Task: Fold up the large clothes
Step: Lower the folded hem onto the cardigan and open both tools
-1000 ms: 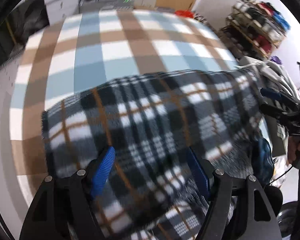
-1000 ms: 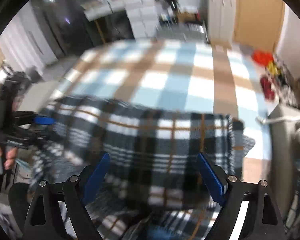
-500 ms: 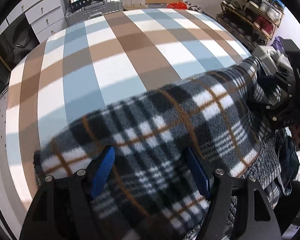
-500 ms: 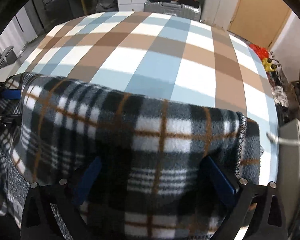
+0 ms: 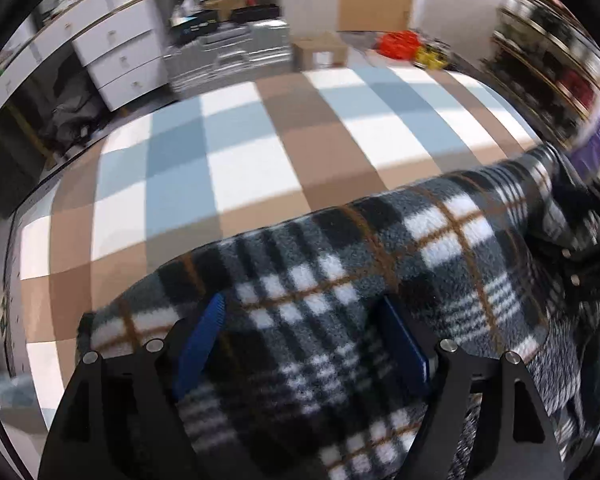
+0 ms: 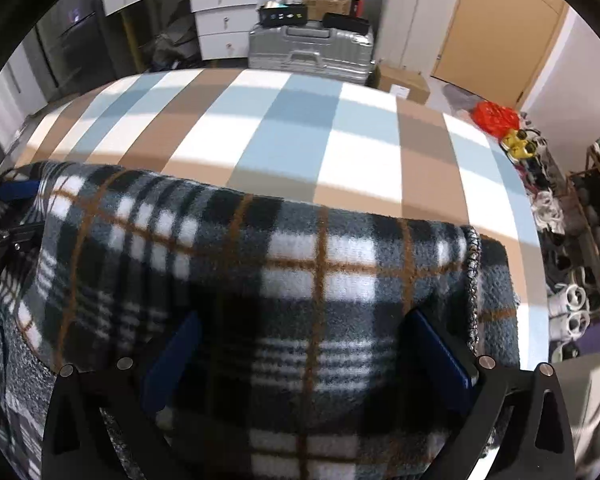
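Observation:
A black, white and orange plaid fleece garment [image 5: 340, 272] lies bunched along the near edge of a bed with a blue, brown and white checked cover [image 5: 260, 152]. My left gripper [image 5: 300, 336] has its blue pads wide apart with the fleece heaped between them. My right gripper [image 6: 304, 356] also stands wide, the fleece [image 6: 300, 264] piled between its pads. The right gripper shows at the right edge of the left wrist view [image 5: 580, 240]; the left one shows at the left edge of the right wrist view [image 6: 4, 232].
Beyond the bed stand a silver suitcase [image 6: 312, 50], white drawer units [image 6: 220, 12] and a cardboard box [image 6: 404, 80]. A shoe rack [image 6: 580, 216] runs along the right side. A red item [image 6: 494, 116] lies on the floor.
Both grippers have moved down and forward toward the bed, carrying the fleece fold further onto the cover. The views now look more level across the bed.

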Action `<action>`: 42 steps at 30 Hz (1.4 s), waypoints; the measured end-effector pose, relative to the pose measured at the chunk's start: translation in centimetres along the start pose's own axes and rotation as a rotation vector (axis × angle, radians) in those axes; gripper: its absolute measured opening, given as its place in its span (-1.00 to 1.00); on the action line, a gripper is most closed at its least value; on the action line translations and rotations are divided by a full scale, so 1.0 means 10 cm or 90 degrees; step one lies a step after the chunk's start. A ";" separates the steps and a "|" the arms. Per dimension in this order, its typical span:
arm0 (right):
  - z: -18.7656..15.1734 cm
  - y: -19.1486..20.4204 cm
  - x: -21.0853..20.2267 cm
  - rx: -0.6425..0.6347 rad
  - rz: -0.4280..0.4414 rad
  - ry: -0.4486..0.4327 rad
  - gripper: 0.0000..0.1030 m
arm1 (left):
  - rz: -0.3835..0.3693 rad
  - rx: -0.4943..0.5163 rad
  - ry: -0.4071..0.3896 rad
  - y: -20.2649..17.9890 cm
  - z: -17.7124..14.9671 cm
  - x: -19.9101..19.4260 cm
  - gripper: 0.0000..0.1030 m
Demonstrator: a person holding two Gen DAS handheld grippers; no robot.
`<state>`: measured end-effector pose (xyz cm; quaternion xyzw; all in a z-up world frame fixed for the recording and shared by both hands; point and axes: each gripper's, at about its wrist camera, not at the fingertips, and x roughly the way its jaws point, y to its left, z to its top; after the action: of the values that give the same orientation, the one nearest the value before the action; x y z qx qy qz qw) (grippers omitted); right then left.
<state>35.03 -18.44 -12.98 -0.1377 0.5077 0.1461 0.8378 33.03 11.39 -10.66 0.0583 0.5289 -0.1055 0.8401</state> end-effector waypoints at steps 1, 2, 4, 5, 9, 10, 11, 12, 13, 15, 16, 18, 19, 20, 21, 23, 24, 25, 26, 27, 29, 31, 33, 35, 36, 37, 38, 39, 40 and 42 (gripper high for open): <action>0.01 0.01 0.00 -0.004 -0.003 0.003 1.00 | 0.008 -0.005 0.006 -0.02 0.00 0.00 0.49; 0.00 0.02 -0.02 -0.011 -0.007 0.007 1.00 | 0.014 0.000 0.012 -0.04 -0.04 -0.03 0.50; -0.06 0.05 -0.12 -0.023 -0.013 0.002 0.99 | 0.028 0.027 0.022 -0.07 -0.16 -0.11 0.50; -0.17 0.07 -0.24 -0.034 -0.023 -0.008 0.86 | 0.035 0.034 0.026 -0.06 -0.25 -0.19 0.50; -0.60 0.08 -0.74 -0.023 0.039 -0.112 0.83 | 0.073 0.067 -0.053 -0.12 -0.68 -0.63 0.50; -0.66 0.13 -0.69 -0.031 0.026 -0.085 0.85 | 0.081 0.083 -0.049 -0.15 -0.75 -0.63 0.50; -0.71 0.17 -0.59 -0.042 0.015 -0.049 0.82 | 0.099 0.096 -0.017 -0.17 -0.85 -0.56 0.50; -0.76 0.21 -0.49 -0.049 0.007 -0.016 0.81 | 0.117 0.093 0.014 -0.16 -0.92 -0.47 0.50; -0.80 0.23 -0.46 -0.043 0.007 -0.004 0.81 | 0.123 0.084 0.032 -0.15 -0.95 -0.42 0.50; -0.84 0.23 -0.50 -0.014 0.034 0.015 0.80 | 0.123 0.052 0.038 -0.12 -0.98 -0.44 0.50; -0.84 0.25 -0.52 -0.015 0.039 0.028 0.73 | 0.123 0.046 0.047 -0.11 -0.98 -0.47 0.50; -0.81 0.30 -0.64 -0.040 0.019 0.021 0.70 | 0.122 0.035 0.063 -0.08 -0.93 -0.57 0.50; -0.74 0.30 -0.76 -0.052 0.012 0.001 0.70 | 0.114 0.029 0.050 -0.07 -0.90 -0.65 0.50; -0.68 0.29 -0.87 -0.056 0.012 -0.018 0.73 | 0.099 0.023 0.028 -0.06 -0.85 -0.77 0.50; -0.62 0.28 -0.93 -0.055 0.012 -0.030 0.73 | 0.078 0.024 0.006 -0.06 -0.78 -0.87 0.50; -0.42 0.23 -1.02 -0.048 0.005 -0.051 0.74 | 0.054 0.016 -0.013 -0.03 -0.67 -0.93 0.50; -0.32 0.20 -1.02 -0.047 0.002 -0.051 0.74 | 0.043 0.010 -0.003 0.00 -0.61 -0.88 0.50; -0.20 0.16 -0.97 -0.040 -0.007 -0.038 0.74 | 0.040 0.007 0.009 0.00 -0.57 -0.78 0.50; -0.16 0.14 -0.93 -0.031 -0.009 -0.029 0.74 | 0.045 0.001 0.026 0.01 -0.53 -0.64 0.50; -0.11 0.10 -0.84 -0.018 0.002 -0.015 0.74 | 0.050 -0.005 0.042 0.02 -0.49 -0.51 0.50; -0.10 0.06 -0.58 -0.009 0.005 0.024 0.74 | 0.054 -0.017 0.083 0.12 -0.51 -0.24 0.50; -0.17 0.03 -0.35 -0.019 -0.008 0.071 0.71 | 0.029 -0.016 0.081 0.21 -0.55 -0.13 0.50; -0.36 -0.02 -0.15 -0.029 0.005 0.101 0.82 | 0.005 -0.014 0.060 0.27 -0.57 -0.12 0.52; -0.48 -0.04 -0.22 -0.042 0.006 0.078 0.82 | -0.006 0.020 0.040 0.31 -0.57 -0.10 0.57; -0.53 -0.03 -0.23 -0.038 0.006 0.084 0.82 | -0.011 0.019 0.033 0.33 -0.56 -0.12 0.56; -0.58 0.00 -0.27 -0.044 -0.001 0.097 0.80 | -0.019 0.011 0.038 0.34 -0.55 -0.14 0.56; -0.60 0.01 -0.28 -0.045 -0.001 0.118 0.80 | -0.020 0.004 0.042 0.35 -0.51 -0.17 0.56; -0.58 0.00 -0.31 -0.042 0.006 0.140 0.76 | -0.023 -0.003 0.041 0.36 -0.48 -0.22 0.51; -0.52 -0.02 -0.35 -0.037 0.020 0.148 0.59 | -0.034 -0.006 0.029 0.31 -0.44 -0.35 0.51; -0.34 -0.07 -0.52 -0.010 0.072 0.119 0.45 | -0.084 0.017 -0.023 0.18 -0.34 -0.66 0.52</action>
<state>30.28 -20.90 -9.78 -0.1282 0.5895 0.1834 0.7762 27.71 14.57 -6.24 0.0325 0.5152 -0.1688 0.8396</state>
